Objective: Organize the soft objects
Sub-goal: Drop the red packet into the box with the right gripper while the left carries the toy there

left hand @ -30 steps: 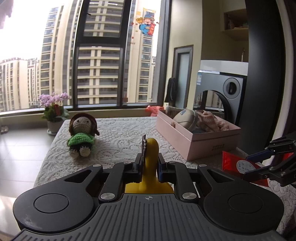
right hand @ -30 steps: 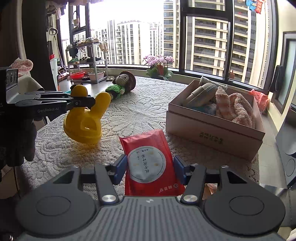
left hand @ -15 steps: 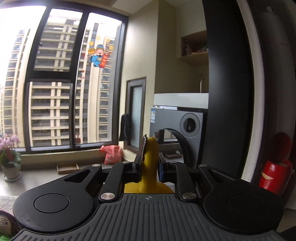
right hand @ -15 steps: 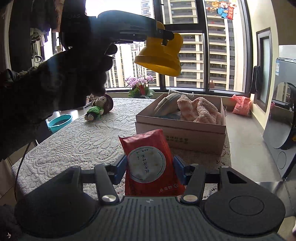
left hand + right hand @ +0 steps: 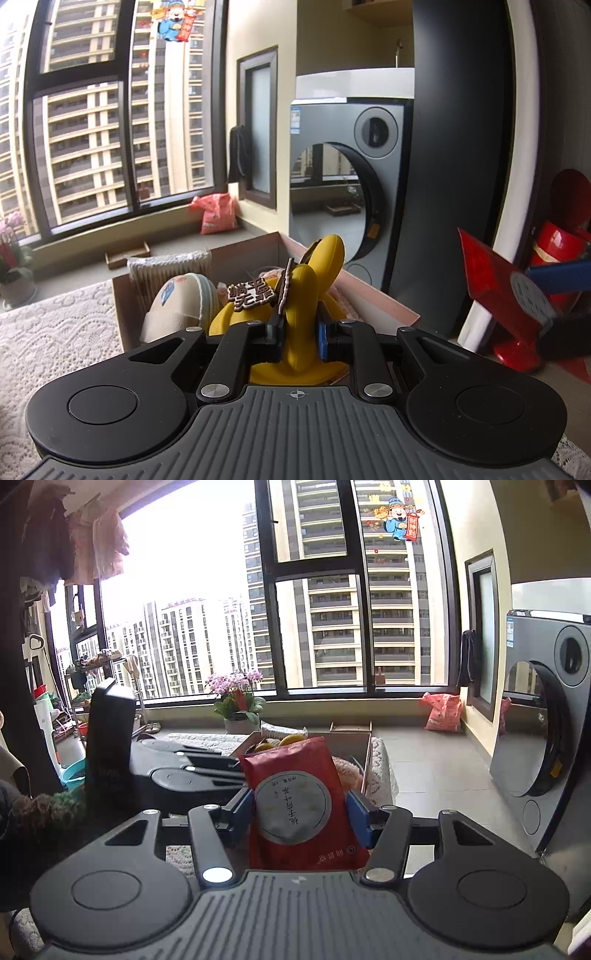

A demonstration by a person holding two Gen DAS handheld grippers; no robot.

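My left gripper [image 5: 298, 338] is shut on a yellow rubber toy [image 5: 306, 295] and holds it over the near end of the pink box [image 5: 384, 299]. The box holds a beige slipper [image 5: 177, 302] and a knitted cloth [image 5: 166, 267]. My right gripper [image 5: 301, 821] is shut on a red tissue pack [image 5: 299, 797], lifted beside the box [image 5: 365, 760]. The pack also shows at the right of the left wrist view [image 5: 506, 291]. The left gripper's body [image 5: 192, 771] is to its left.
The lace-covered table [image 5: 55, 332] carries the box. A washing machine [image 5: 354, 177] stands behind it. A flower pot [image 5: 238, 705] and an orange bag [image 5: 443, 712] sit by the window. A red container [image 5: 554, 243] stands at the far right.
My left gripper has come down from high up and now holds the yellow toy over the box. My right gripper has lifted the red pack and moved closer to the box.
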